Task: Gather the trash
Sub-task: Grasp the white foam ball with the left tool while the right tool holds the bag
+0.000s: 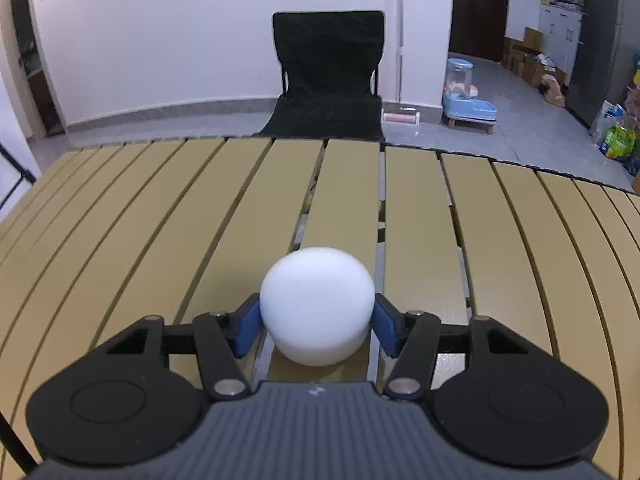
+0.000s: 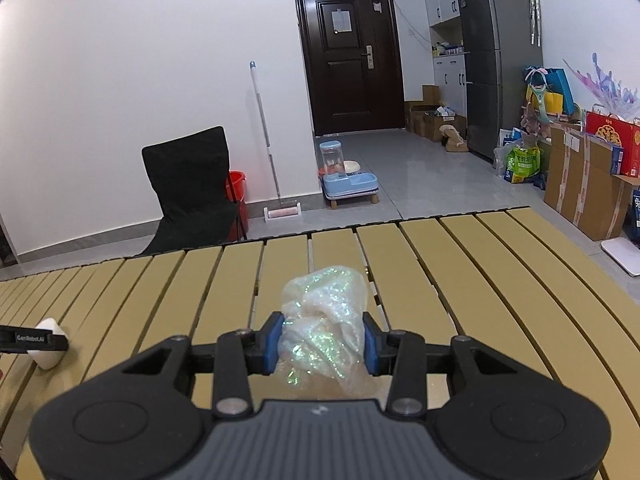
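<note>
A white foam piece with a rounded top (image 1: 316, 292) rests on the tan slatted table (image 1: 160, 220), and my left gripper (image 1: 318, 314) is shut on it, a blue pad pressed to each side. The right wrist view shows the same foam piece (image 2: 50, 344) at the far left, with a black finger of the left gripper (image 2: 36, 339) across it. My right gripper (image 2: 322, 334) is shut on a crumpled wad of iridescent clear plastic wrap (image 2: 324, 304), held just above the table (image 2: 480, 280).
A black folding chair (image 1: 328, 76) stands beyond the table's far edge. On the floor are a blue pet feeder (image 2: 348, 176), a red bucket (image 2: 237, 186), a mop (image 2: 266, 132), cardboard boxes (image 2: 584, 184) and a fridge (image 2: 500, 60) at right.
</note>
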Demonstrator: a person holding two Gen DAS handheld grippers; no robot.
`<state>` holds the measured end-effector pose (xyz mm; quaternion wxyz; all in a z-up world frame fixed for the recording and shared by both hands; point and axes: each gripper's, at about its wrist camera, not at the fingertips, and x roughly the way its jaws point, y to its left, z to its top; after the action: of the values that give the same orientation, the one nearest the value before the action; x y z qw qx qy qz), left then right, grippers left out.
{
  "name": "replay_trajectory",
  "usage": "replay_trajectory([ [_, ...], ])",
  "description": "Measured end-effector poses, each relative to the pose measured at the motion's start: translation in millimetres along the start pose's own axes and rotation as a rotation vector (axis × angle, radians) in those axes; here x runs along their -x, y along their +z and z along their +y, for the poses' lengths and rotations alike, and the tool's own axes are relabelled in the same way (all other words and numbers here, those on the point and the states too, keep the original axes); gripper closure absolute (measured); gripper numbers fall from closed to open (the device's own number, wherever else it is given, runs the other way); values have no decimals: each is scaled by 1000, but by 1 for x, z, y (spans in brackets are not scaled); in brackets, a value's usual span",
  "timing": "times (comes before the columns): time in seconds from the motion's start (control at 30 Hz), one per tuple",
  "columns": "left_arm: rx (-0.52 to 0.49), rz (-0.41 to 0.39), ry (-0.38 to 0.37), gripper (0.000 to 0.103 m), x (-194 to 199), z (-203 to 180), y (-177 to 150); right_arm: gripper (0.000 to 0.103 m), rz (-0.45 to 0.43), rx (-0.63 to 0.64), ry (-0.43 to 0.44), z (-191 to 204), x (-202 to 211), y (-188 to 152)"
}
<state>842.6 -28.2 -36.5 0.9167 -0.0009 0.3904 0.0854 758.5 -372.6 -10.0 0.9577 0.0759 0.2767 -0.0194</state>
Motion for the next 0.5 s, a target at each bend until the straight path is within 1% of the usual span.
replay_trajectory([
  [0.2,0,-29,-15,47,15,2,-2,65,4,3,5,3,-2,-1],
  [0.43,-37,-81,26,47,50,4,-10,65,7,-5,16,3,6,2],
  [0.5,-37,-90,23,47,62,6,-13,65,5,1,22,4,13,1],
])
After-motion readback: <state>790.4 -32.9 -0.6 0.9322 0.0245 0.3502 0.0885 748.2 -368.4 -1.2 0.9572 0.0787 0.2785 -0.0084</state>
